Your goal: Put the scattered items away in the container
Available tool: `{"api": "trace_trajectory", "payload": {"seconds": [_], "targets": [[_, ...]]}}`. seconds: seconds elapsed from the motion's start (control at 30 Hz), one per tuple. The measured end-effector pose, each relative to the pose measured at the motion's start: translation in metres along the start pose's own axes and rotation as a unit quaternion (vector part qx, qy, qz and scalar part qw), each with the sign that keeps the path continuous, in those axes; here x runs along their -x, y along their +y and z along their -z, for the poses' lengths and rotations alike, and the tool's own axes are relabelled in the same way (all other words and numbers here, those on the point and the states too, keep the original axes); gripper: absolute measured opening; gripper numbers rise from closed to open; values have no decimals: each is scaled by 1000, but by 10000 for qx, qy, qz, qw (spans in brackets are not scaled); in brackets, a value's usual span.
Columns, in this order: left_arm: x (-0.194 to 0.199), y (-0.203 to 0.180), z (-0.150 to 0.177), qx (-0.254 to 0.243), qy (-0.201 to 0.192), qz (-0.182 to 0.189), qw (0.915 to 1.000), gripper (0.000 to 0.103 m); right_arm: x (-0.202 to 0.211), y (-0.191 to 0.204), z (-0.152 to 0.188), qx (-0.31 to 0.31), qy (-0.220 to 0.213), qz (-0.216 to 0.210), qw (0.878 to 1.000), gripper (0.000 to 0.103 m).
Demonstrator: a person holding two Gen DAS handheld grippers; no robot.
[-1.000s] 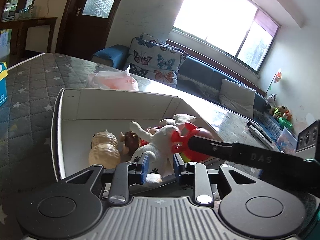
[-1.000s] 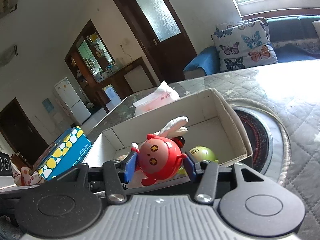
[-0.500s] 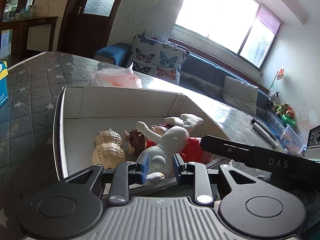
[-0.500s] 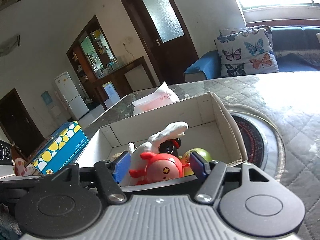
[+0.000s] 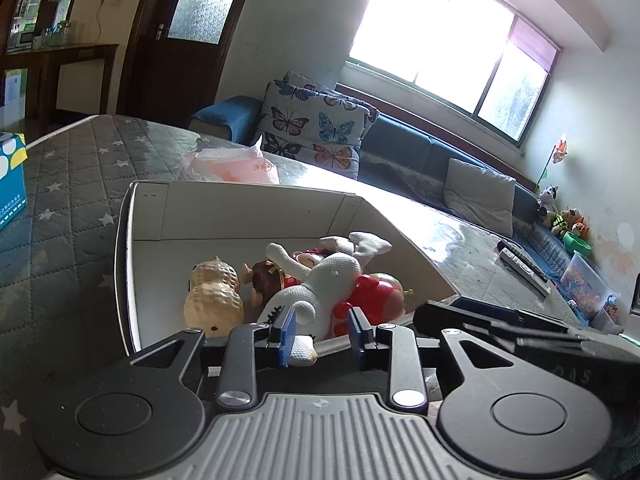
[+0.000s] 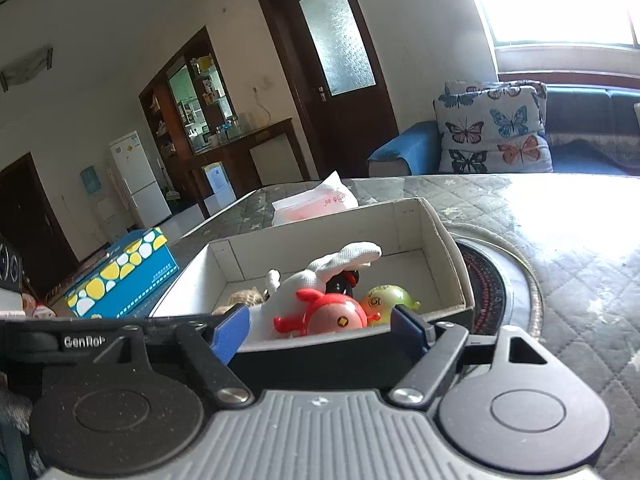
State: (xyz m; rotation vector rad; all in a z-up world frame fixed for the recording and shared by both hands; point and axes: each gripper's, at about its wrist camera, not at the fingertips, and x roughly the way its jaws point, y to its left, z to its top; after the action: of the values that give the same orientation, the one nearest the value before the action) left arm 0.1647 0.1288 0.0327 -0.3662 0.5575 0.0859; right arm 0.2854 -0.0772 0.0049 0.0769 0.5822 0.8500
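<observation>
A white cardboard box [image 5: 240, 208] on the quilted table holds a peanut toy [image 5: 214, 300], a brown-haired doll [image 5: 266, 280], a white plush rabbit [image 5: 320, 284] and a red round toy [image 5: 374, 294]. My left gripper [image 5: 320, 334] is at the box's near rim, its blue pads either side of the rabbit's foot with a small gap. In the right wrist view the box [image 6: 320, 236] also shows the red toy [image 6: 328, 314], a green round toy [image 6: 386, 300] and the rabbit [image 6: 320, 276]. My right gripper [image 6: 320, 328] is open and empty, just outside the near rim.
A pink-and-white plastic bag [image 5: 230, 166] lies behind the box. A blue tissue box [image 6: 124, 272] stands to the left. A round hotplate recess [image 6: 492, 292] sits right of the box. Remote controls [image 5: 524, 268] lie far right on the table. A sofa with butterfly cushions is beyond.
My right gripper opened and let the red toy drop into the box, then drew back. My left gripper opened slightly off the rabbit, which now lies in the box.
</observation>
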Motion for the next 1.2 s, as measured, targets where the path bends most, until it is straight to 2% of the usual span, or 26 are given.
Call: {"api": "trace_trajectory", "payload": {"seconds": [0.17, 0.27, 0.33, 0.7, 1.07, 1.2], "targets": [[15, -5, 4, -56, -121, -37, 9999, 31, 16, 6, 8, 110, -43, 80, 9999, 94], [21, -7, 7, -84, -149, -69, 9998, 31, 27, 9, 15, 96, -80, 68, 9999, 95], [23, -9, 8, -94, -139, -96, 9998, 32, 32, 11, 18, 93, -93, 95, 9999, 103], [31, -16, 40, -152, 100, -359, 9992, 32, 52, 22, 41, 201, 62, 268, 9994, 103], [42, -19, 65, -209, 311, -804, 9961, 32, 57, 26, 72, -77, 362, 478, 9982, 103], [47, -20, 70, -243, 334, -922, 9949, 32, 60, 33, 77, 36, 431, 568, 9975, 103]]}}
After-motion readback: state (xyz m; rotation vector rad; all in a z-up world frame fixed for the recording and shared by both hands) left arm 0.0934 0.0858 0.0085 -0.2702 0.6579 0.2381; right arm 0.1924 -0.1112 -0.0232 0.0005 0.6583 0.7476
